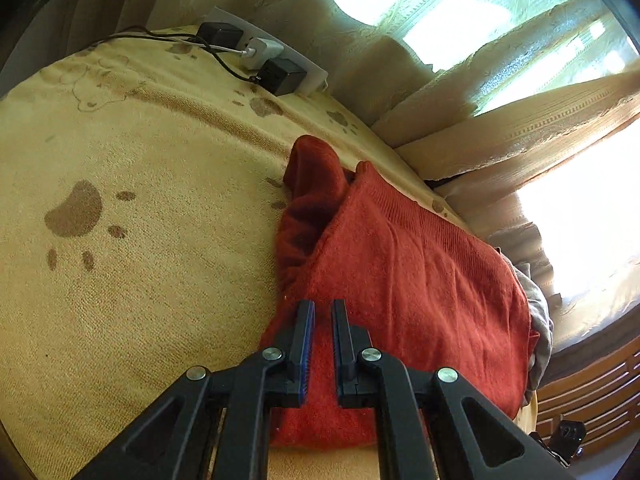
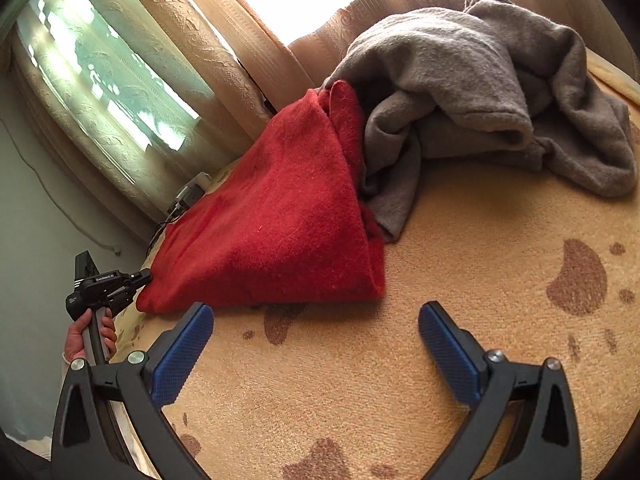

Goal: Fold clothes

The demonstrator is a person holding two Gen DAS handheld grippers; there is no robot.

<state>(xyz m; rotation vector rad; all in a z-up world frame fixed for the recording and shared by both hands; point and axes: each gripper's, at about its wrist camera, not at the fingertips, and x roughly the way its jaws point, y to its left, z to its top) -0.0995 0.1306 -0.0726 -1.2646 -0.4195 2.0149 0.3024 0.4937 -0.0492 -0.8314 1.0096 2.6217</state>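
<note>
Your left gripper (image 1: 322,308) pinches the red sweater (image 1: 400,280) edge narrowly, right gripper (image 2: 316,320) gapes empty: a tug could undo the fold

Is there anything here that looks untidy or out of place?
Yes. The grey garment lies crumpled in a heap behind the red sweater, partly against the curtain. A power strip with plugged chargers sits on the blanket, an odd place.

red knit garment (image 2: 276,216): we see it on the paw-print blanket (image 2: 460,340)
grey fleece garment (image 2: 480,92): right of it, touching
white power strip (image 1: 280,60): far edge, by beige curtain (image 1: 500,120)
</note>
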